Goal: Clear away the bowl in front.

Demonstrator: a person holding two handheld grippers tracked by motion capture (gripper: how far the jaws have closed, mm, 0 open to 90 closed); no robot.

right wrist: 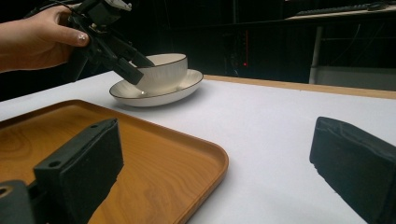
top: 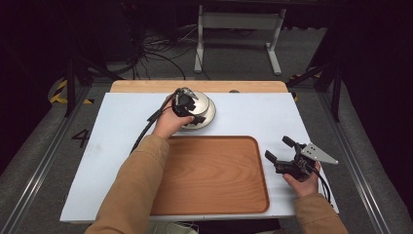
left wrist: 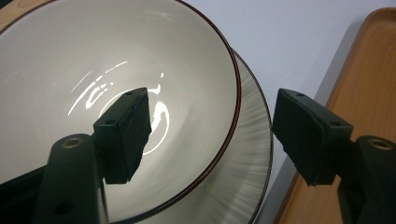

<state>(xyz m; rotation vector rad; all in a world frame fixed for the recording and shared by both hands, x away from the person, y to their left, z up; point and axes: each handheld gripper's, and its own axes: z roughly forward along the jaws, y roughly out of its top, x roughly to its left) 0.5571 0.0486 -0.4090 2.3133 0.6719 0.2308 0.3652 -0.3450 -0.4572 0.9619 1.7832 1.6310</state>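
The bowl (right wrist: 163, 72) stands upright in a wider saucer (right wrist: 187, 88), both pale with a thin dark line along the rim, at the far middle of the white table (top: 243, 117), just beyond the far edge of the wooden tray (top: 214, 175). In the left gripper view the glossy inside of the bowl (left wrist: 116, 79) lies under the camera, with the ribbed saucer (left wrist: 247, 158) showing past its rim and a corner of the tray (left wrist: 364, 116) at the right.

The left tool (top: 187, 109) hangs over the bowl's near rim, pointing downward. Its jaws stand apart and straddle that rim: one pad (left wrist: 126, 135) is over the inside of the bowl, the other (left wrist: 308, 135) is outside, over the saucer's edge and the table. Neither pad presses on the rim, so nothing is gripped. From the right gripper view the same tool (right wrist: 126, 58) reaches down from the person's left hand (right wrist: 37, 37), one jaw dipping against the outer side of the bowl.

The right tool (top: 281, 150) is held low at the right edge of the table, just beside the tray's right rim, well apart from the bowl. Its jaws are spread wide with only the tray's corner (right wrist: 205, 163) and bare table between them.
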